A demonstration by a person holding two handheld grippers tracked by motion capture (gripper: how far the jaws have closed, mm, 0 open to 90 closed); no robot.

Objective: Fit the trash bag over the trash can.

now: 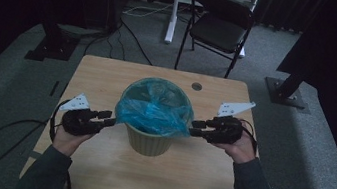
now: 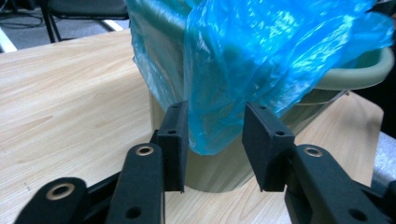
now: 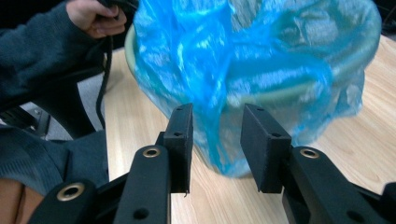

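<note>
A pale green bin [image 1: 149, 143] stands in the middle of the wooden table [image 1: 95, 164], lined with a blue plastic bag [image 1: 154, 105] whose edge drapes over the rim. My left gripper [image 1: 111, 119] points at the bin's left side. In the left gripper view its jaws [image 2: 215, 140] stand apart, and a hanging fold of the bag [image 2: 261, 56] lies loosely between them in front of the bin wall [image 2: 219, 172]. My right gripper [image 1: 194, 127] points at the bin's right side. Its jaws [image 3: 215, 144] are also apart, around a drooping part of the bag [image 3: 261, 60].
A black folding chair [image 1: 219, 26] stands behind the table, beside a white desk leg [image 1: 173, 9]. Cables [image 1: 128, 43] run over the grey carpet. Dark stand bases sit at the far left [image 1: 52, 47] and far right [image 1: 285, 92]. A small grommet hole [image 1: 196, 86] marks the tabletop's back edge.
</note>
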